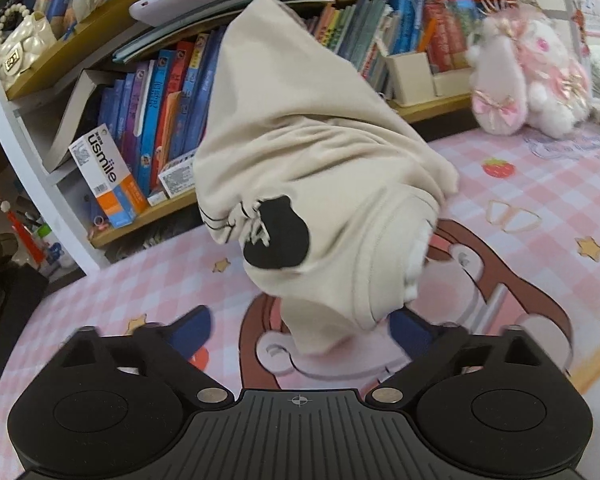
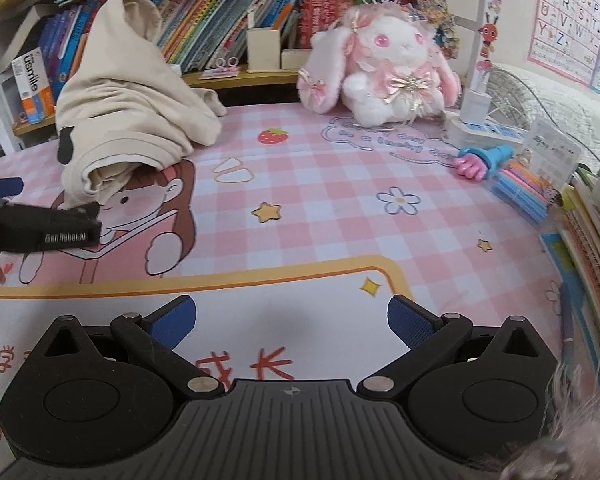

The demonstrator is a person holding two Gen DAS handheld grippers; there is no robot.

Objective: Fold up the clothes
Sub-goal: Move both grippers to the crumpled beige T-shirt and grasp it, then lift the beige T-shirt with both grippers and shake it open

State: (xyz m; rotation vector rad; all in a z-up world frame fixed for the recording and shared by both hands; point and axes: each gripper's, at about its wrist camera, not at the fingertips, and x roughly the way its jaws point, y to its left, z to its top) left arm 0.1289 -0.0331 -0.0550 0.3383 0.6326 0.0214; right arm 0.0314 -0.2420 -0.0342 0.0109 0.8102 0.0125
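The worktop (image 2: 320,216) is covered by a pink checked mat printed with a cartoon girl, stars, a strawberry and a flower. A cream shirt (image 1: 312,168) with a black patch lies in a crumpled heap at the back left of the mat, propped against a shelf of books (image 1: 160,120). The left claw (image 1: 300,332) is spread wide just in front of the shirt's hem, its right pad partly hidden by the cloth; no grip can be made out. The right claw (image 2: 292,320) is spread over bare mat, well apart from the shirt. A plush rabbit (image 2: 384,68) sits at the back edge; an alphabet poster (image 2: 572,16) hangs on the right wall.
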